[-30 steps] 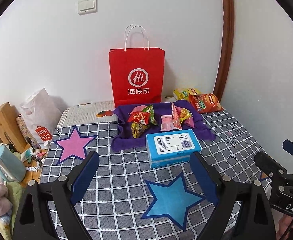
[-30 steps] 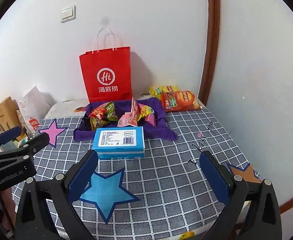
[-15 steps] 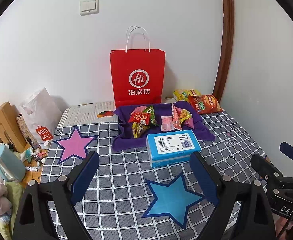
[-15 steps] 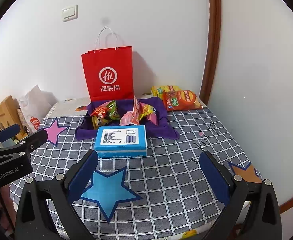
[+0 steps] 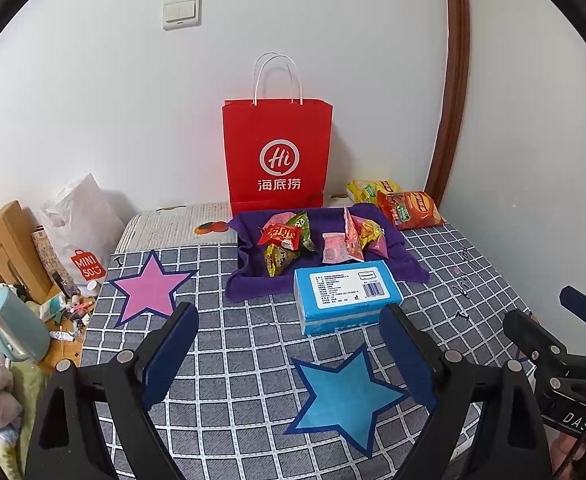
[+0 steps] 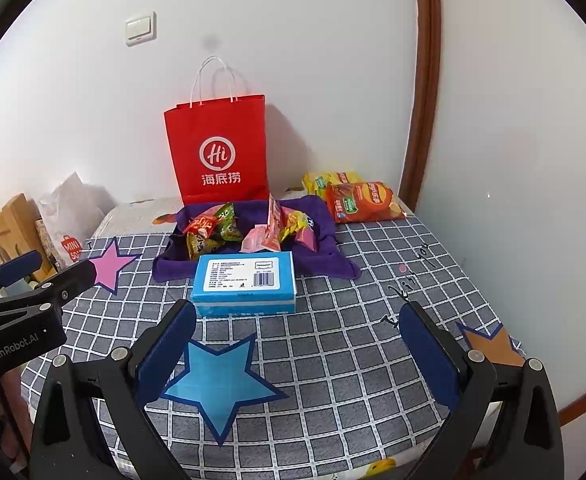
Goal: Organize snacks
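A purple cloth (image 5: pixel 253 284) (image 6: pixel 325 264) lies mid-table with several small snack packets (image 5: pixel 283 236) (image 6: pixel 213 228) heaped on it. A blue box (image 5: pixel 347 292) (image 6: pixel 247 280) rests at the cloth's near edge. Behind stands a red paper bag (image 5: pixel 277 152) (image 6: pixel 217 148). An orange chip bag (image 5: pixel 409 210) (image 6: pixel 363 202) and a yellow one (image 5: pixel 367 190) lie at the back right. My left gripper (image 5: pixel 289 310) is open and empty, short of the box. My right gripper (image 6: pixel 297 307) is also open and empty, just before the box.
The table wears a grey checked cloth (image 5: pixel 233 340) with pink (image 5: pixel 149 288), blue (image 5: pixel 345 396) and orange (image 6: pixel 491 346) stars. Walls close the back and right. Left of the table sit a white shopping bag (image 5: pixel 81 236), wooden furniture (image 5: pixel 1 248) and floor clutter.
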